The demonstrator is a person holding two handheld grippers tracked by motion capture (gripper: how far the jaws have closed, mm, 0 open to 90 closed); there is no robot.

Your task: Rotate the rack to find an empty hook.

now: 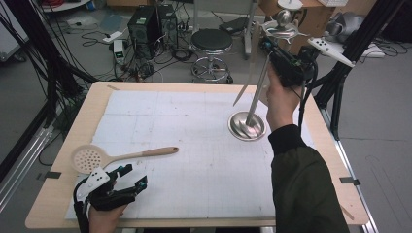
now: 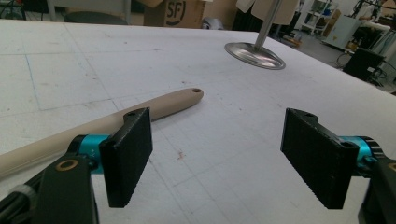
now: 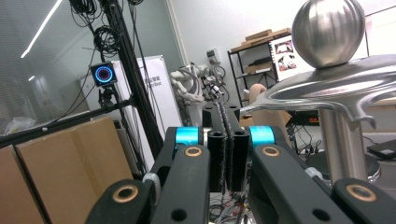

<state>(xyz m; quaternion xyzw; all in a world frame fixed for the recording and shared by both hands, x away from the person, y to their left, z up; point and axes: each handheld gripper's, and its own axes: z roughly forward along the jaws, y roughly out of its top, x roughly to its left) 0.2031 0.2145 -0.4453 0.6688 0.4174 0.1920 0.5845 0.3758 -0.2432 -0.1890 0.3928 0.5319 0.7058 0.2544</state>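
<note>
Nearest, at the table's [image 1: 58,160] near left corner, the person's left hand [image 1: 99,218] holds the left gripper [image 1: 130,177] low over the white gridded sheet [image 1: 194,145]. Its jaws stand wide apart and released, with nothing between them; in the left gripper view the left gripper [image 2: 219,154] shows bare sheet [image 2: 224,121] in the gap between its black ridged pads.

Just beyond it lies a beige skimmer spoon [image 1: 121,156], flat on the sheet. Its round perforated head is at the left, near the sheet's left edge, and its handle runs right, ending at about the sheet's middle. In the left gripper view the handle of the skimmer spoon [image 2: 159,106] passes behind the left jaw, close to it, and I cannot tell whether they touch; the rounded tip with a small hole lies just past the jaw.

Farther off, on the right half of the sheet, stands a metal utensil stand [image 1: 248,125]: a round shiny base, a thin pole leaning slightly right, and a hooked ring with a ball on top. The person's right hand [image 1: 279,99], in a dark sleeve [image 1: 301,179], holds the right gripper [image 1: 272,46] up beside the stand's top. In the right gripper view the right gripper [image 3: 228,140] has its jaws clenched together, gripping nothing that I can see, with the top of the stand [image 3: 329,70] just to their right.
</note>
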